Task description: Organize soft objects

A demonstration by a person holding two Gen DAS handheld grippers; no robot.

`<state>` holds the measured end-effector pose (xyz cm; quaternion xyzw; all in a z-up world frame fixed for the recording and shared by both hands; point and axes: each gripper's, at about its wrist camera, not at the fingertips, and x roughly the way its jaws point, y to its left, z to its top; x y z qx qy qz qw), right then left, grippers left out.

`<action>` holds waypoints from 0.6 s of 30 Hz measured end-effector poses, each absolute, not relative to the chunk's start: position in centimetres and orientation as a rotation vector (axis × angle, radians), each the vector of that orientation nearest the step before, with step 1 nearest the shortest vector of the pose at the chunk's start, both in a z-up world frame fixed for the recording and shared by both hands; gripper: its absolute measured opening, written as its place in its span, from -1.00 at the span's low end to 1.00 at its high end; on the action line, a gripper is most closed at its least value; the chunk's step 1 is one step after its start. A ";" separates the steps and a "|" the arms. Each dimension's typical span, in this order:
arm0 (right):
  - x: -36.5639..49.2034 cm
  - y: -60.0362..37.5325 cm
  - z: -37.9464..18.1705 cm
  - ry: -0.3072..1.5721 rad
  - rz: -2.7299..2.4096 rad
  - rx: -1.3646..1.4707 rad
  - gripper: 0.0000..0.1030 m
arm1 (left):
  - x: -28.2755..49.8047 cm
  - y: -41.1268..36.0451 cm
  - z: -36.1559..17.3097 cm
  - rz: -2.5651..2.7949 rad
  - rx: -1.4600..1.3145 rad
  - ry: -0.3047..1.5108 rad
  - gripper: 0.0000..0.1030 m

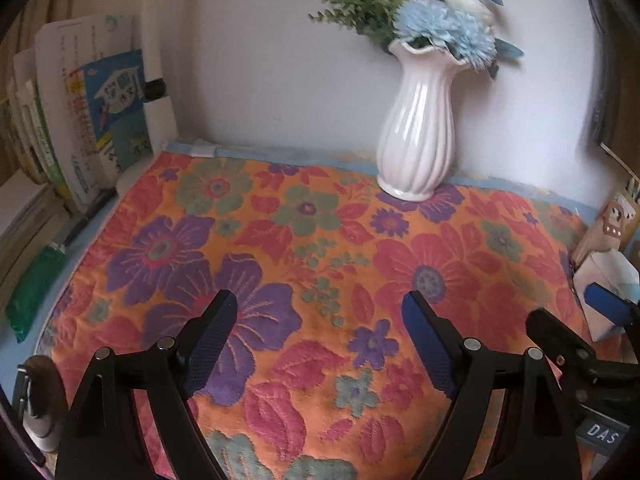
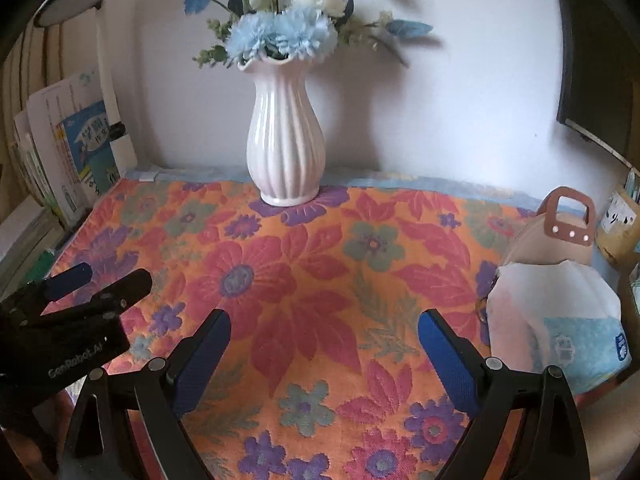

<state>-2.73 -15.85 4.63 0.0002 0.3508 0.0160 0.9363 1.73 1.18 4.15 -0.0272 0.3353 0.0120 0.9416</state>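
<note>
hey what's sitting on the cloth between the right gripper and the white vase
Nothing. In the right wrist view, only bare floral cloth lies between the open right gripper and the white vase. The tissue pack sits off to the right.

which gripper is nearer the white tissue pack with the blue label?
Right. The right gripper hangs open just beside the white tissue pack with the blue label; the left gripper, also open, is farther away, with the right one in between.

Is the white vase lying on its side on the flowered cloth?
No, the white vase stands upright on the flowered cloth near the wall, with blue and white flowers in its mouth.
</note>
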 end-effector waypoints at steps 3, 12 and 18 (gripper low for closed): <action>-2.5 -16.0 4.3 0.732 0.025 0.007 0.82 | 1.6 0.4 4.1 0.023 -0.019 0.680 0.62; -2.5 -16.8 4.3 0.737 0.031 0.047 0.83 | 1.7 -0.4 3.7 0.029 0.036 0.710 0.62; -2.5 -16.5 4.2 0.744 0.028 0.028 0.83 | 1.9 -0.1 3.6 0.033 0.019 0.729 0.62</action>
